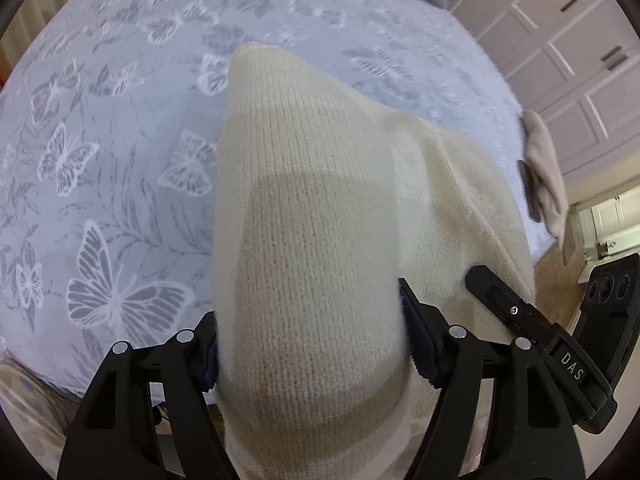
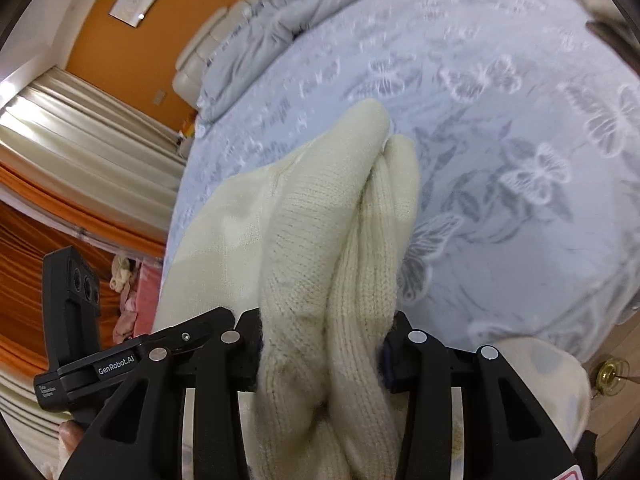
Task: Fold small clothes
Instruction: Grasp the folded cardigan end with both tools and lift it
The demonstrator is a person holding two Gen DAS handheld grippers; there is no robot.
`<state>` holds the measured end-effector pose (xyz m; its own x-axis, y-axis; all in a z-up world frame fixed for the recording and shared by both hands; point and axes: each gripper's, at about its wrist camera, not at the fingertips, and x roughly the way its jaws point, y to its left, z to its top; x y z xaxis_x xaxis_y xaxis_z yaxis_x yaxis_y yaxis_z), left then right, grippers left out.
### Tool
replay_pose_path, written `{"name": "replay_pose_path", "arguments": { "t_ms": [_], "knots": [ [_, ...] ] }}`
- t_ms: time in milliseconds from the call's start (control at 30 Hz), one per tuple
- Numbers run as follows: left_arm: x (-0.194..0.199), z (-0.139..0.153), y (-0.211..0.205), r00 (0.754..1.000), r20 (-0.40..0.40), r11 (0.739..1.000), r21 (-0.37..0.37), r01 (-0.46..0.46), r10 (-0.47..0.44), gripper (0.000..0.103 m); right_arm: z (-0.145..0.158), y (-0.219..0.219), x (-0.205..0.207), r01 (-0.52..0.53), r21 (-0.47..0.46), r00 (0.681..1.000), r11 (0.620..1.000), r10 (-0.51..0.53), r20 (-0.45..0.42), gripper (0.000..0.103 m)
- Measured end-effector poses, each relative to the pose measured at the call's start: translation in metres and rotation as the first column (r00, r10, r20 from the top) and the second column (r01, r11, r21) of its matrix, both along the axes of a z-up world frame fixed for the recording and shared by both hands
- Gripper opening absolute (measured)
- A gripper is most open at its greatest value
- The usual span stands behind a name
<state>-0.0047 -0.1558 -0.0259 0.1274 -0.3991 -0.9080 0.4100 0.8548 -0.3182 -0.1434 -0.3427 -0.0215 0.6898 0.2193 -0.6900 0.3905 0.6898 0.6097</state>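
A cream knitted garment [image 1: 308,216] hangs between the two grippers above a bed covered by a pale blue bedspread [image 1: 120,128] patterned with butterflies. In the left wrist view the left gripper [image 1: 310,344] clamps a broad, smooth fold of the knit, its blue-padded fingers [image 1: 420,344] pressing in on either side of the cloth, which bulges forward and tapers to a ribbed edge over the bedspread. In the right wrist view the right gripper [image 2: 320,340] grasps a thicker, bunched part of the same garment [image 2: 332,240], gathered into two ridges that run away from the jaws; the rest spreads out flat to the left toward the other gripper's black body [image 2: 72,292] (its label is readable beside the jaws). A grey rumpled duvet [image 2: 288,12] lies at the head of the bed against an orange wall [image 2: 120,56], with pleated curtains [image 2: 80,136] at the left. White panelled wardrobe doors [image 1: 560,52] stand beyond the bed.
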Motion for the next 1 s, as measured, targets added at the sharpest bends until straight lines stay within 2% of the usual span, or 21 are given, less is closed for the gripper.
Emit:
{"name": "replay_pose_path", "arguments": {
  "t_ms": [267, 400, 567, 767, 933, 1000],
  "knots": [
    [-0.037, 0.078, 0.002, 0.987, 0.154, 0.997, -0.056, 0.056, -0.047, 0.070, 0.072, 0.011, -0.037, 0.036, -0.075, 0.990, 0.997, -0.026, 0.136, 0.040],
    [-0.046, 0.115, 0.011, 0.972, 0.232, 0.995, -0.078, 0.068, -0.048, 0.070, 0.107, 0.025, -0.044, 0.039, -0.112, 0.976, 0.993, -0.014, 0.216, 0.040],
    [-0.056, 0.160, 0.032, 0.941, 0.336, 0.991, -0.115, 0.076, -0.033, 0.070, 0.151, 0.048, -0.050, 0.031, -0.169, 0.949, 0.985, 0.024, 0.313, 0.040],
    [-0.067, 0.219, 0.074, 0.887, 0.461, 0.977, -0.197, 0.085, 0.016, 0.070, 0.213, 0.084, -0.053, 0.009, -0.258, 0.890, 0.966, 0.110, 0.442, 0.040],
    [-0.074, 0.268, 0.118, 0.815, 0.576, 0.963, -0.251, 0.097, 0.068, 0.070, 0.257, 0.121, -0.047, -0.016, -0.312, 0.820, 0.950, 0.191, 0.540, 0.040],
    [-0.073, 0.279, 0.132, 0.794, 0.603, 0.961, -0.259, 0.098, 0.082, 0.070, 0.267, 0.133, -0.039, -0.034, -0.318, 0.800, 0.947, 0.217, 0.560, 0.040]
  ]
}}
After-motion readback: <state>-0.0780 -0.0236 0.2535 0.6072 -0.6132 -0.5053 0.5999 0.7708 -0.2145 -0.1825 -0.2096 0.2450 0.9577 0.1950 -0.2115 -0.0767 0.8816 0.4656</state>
